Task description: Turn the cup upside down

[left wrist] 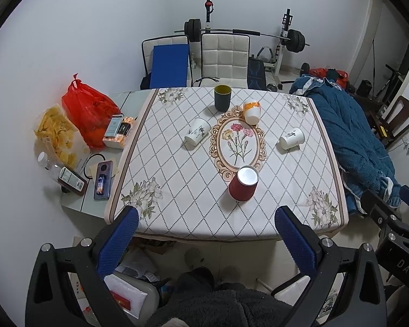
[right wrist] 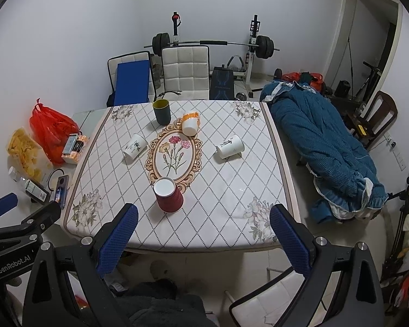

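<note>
A red paper cup [left wrist: 243,184] [right wrist: 168,194] stands upside down near the front of the table, white base up. Two white paper cups stand upside down at the left [left wrist: 197,135] [right wrist: 135,146] and right [left wrist: 292,138] [right wrist: 229,146]. An orange-banded white cup [left wrist: 252,112] [right wrist: 190,123] stands upside down further back. A dark green cup [left wrist: 222,97] [right wrist: 161,111] stands upright at the back. My left gripper [left wrist: 205,219] is open and empty, held before the table's front edge. My right gripper [right wrist: 203,215] is open and empty, held alike.
The table [left wrist: 177,190] has a diamond-pattern cloth with a flower oval. To its left lie a red plastic bag [left wrist: 90,109], snacks, bottles and a phone. A blue blanket [left wrist: 349,136] lies to the right. Chairs and a barbell rack [left wrist: 245,32] stand behind.
</note>
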A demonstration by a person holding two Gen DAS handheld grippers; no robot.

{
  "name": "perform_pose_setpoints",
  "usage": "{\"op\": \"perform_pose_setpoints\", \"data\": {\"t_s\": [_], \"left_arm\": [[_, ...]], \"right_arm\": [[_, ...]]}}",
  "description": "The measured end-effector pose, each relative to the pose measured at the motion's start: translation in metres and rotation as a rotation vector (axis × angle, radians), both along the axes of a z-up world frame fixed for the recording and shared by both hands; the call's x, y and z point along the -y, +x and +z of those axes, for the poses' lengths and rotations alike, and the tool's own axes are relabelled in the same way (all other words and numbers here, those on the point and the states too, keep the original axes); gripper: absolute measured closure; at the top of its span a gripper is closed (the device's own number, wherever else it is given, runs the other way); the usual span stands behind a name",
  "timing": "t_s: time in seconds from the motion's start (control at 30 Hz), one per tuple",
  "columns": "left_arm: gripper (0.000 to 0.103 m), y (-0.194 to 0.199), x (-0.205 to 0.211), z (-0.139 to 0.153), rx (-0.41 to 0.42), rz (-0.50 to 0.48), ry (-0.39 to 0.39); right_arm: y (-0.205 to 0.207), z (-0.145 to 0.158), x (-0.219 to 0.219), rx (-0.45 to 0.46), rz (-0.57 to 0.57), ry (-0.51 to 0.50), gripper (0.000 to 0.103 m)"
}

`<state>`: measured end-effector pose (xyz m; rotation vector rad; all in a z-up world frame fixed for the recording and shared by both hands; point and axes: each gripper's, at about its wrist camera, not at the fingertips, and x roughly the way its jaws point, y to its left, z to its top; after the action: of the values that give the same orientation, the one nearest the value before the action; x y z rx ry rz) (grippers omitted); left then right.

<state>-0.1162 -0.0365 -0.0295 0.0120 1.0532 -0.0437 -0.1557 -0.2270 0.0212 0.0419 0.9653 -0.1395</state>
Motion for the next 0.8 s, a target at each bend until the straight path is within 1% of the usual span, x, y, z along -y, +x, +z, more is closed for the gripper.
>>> {"op": "perform_pose_setpoints", "data": {"t_s": [0.27,0.8], "left_arm": [[0.001,0.0023,-0.0025,0.0024,0.004,0.009,0.003],[0.001,0.0059,-0.0019,0.0045,0.002,0.014,0.003]], "right_arm": [[-0.0002,-0.0062,-0.0007,-0.008,0.018,0.008,0.004],[0.0014,-0.008,-0.0005,-0.012,0.022,0.015,0.004]]}}
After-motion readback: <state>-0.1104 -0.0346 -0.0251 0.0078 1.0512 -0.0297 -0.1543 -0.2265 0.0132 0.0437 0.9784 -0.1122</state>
